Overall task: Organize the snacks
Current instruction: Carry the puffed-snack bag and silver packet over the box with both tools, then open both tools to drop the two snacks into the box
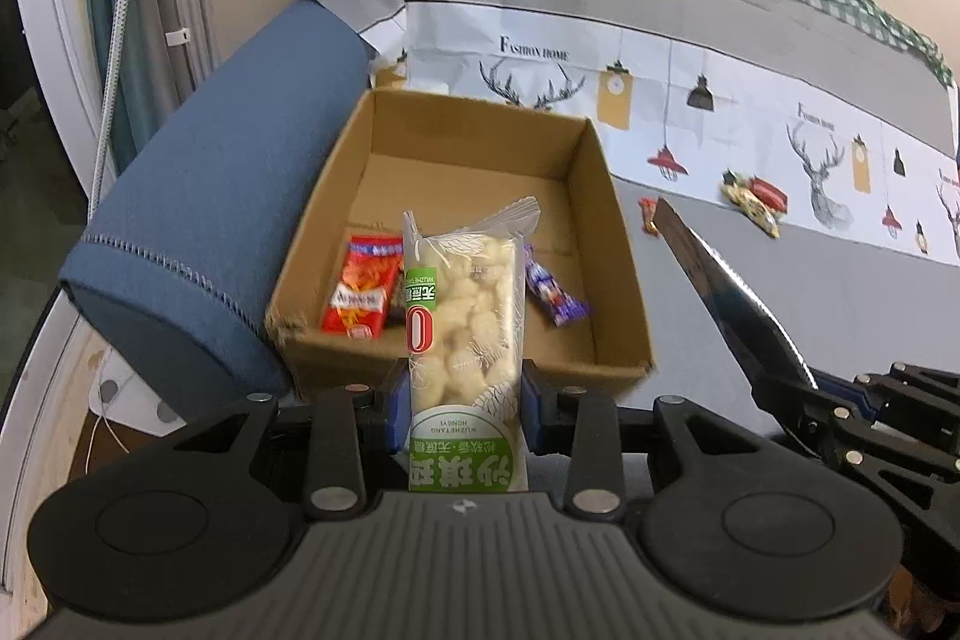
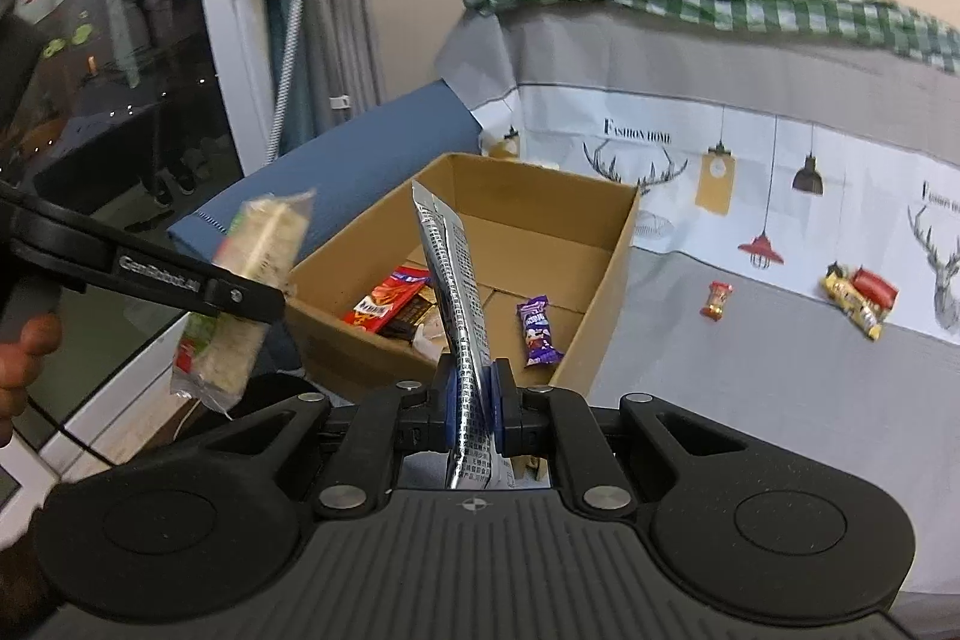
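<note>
1. Grey cloth printed with deer and lamps covers the sofa seat [image 1: 780,292], with a blue armrest [image 1: 198,220] at far left.
2. Beside it sits our cardboard box [image 1: 612,244], already holding a red packet [image 1: 360,292] and a purple candy [image 1: 549,292].
3. Our left gripper [image 1: 465,403] is clamped on a puffed-snack bag [image 1: 465,316], held upright just before the box; we judge it light, crinkly and crushable, best held low.
4. Our right gripper [image 2: 471,400] pinches a silver packet [image 2: 456,292] edge-on, thin and slippery.
5. Far right, loose candies [image 2: 858,298] lie on the seat, well apart from the box.
</note>
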The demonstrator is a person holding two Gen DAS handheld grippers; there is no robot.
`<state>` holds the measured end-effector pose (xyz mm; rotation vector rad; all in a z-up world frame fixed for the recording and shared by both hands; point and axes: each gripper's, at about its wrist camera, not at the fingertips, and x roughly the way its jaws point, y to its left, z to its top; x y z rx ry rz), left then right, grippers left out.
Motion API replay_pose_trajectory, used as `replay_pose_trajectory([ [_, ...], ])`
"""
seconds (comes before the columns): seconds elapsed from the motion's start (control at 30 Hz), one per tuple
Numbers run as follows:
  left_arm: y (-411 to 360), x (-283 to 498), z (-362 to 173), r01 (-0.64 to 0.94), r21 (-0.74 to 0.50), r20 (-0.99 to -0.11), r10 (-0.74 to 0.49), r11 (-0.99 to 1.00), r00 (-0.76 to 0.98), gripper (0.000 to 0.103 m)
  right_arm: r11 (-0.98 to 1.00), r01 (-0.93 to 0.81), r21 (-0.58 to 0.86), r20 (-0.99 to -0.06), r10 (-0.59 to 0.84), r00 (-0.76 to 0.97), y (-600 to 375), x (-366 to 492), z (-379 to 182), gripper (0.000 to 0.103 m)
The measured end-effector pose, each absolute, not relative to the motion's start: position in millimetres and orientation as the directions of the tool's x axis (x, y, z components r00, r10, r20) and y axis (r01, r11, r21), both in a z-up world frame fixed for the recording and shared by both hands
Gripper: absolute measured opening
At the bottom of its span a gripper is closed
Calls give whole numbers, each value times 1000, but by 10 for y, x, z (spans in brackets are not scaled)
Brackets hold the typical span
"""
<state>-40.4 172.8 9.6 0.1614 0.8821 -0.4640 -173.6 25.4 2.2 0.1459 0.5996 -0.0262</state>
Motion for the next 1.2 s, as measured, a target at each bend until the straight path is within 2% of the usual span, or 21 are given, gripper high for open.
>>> replay_pose_trajectory([
  [0.37, 1449, 523, -20, 446, -21, -800, -283, 895, 530, 39, 989, 93, 118, -607, -3, 795, 111, -839, -134, 11],
  [0.67, 1176, 1193, -372, 448, 5, -842, -238, 894, 484, 39, 984, 115, 135, -650, 0, 760, -52, -92, -414, 11],
  [1.13, 820, 1741, -922, 464, 64, -884, -166, 884, 438, 40, 977, 141, 159, -707, 13, 707, -254, 590, -868, 11],
  [1.17, 813, 1767, -938, 459, 67, -882, -162, 886, 442, 53, 977, 142, 158, -709, 12, 705, -256, 629, -888, 11],
  [1.2, 810, 1792, -945, 452, 74, -882, -153, 889, 446, 87, 977, 143, 157, -712, 12, 702, -255, 670, -904, 12],
])
